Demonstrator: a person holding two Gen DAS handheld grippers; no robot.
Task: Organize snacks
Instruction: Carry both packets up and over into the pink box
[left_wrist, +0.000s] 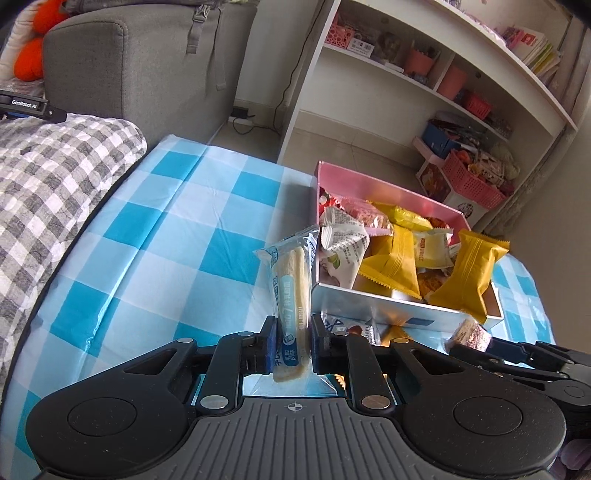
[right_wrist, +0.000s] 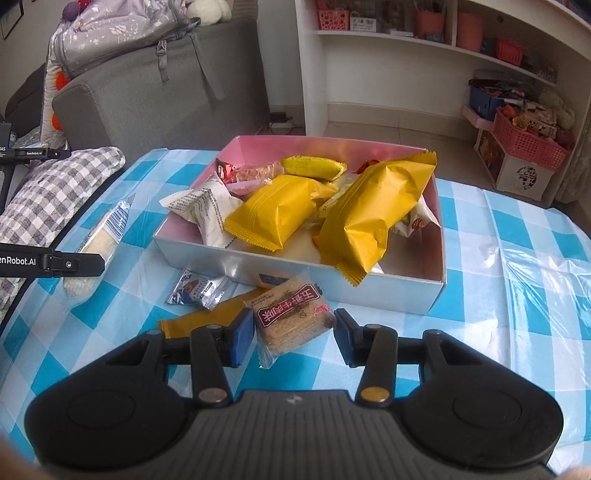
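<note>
Left gripper (left_wrist: 293, 341) is clamped on a long pale wafer stick in a clear crinkly wrapper (left_wrist: 291, 291), held upright just beside the near-left corner of the shallow pink-lined cardboard box (left_wrist: 391, 301). Right gripper (right_wrist: 294, 338) has its blue pads either side of a square brown biscuit pack with a dark red label (right_wrist: 291, 317); left pad touching, right pad looks a sliver off, so I cannot tell whether the grip is made.

The box is piled high: glossy yellow pillow packs (right_wrist: 280, 216) with serrated seams, a white printed sachet (right_wrist: 207, 210) hanging over the rim. Loose on the blue-and-white checked plastic tablecloth (right_wrist: 498, 280): a small silver-blue foil wrapper (right_wrist: 197, 290) and a flat orange-yellow packet (right_wrist: 210, 319).

Risks: the slick film could let the stick slide through the pads, and squeezing harder could snap the wafer. Dropping onto that heap could tip a yellow pack over the low wall.
</note>
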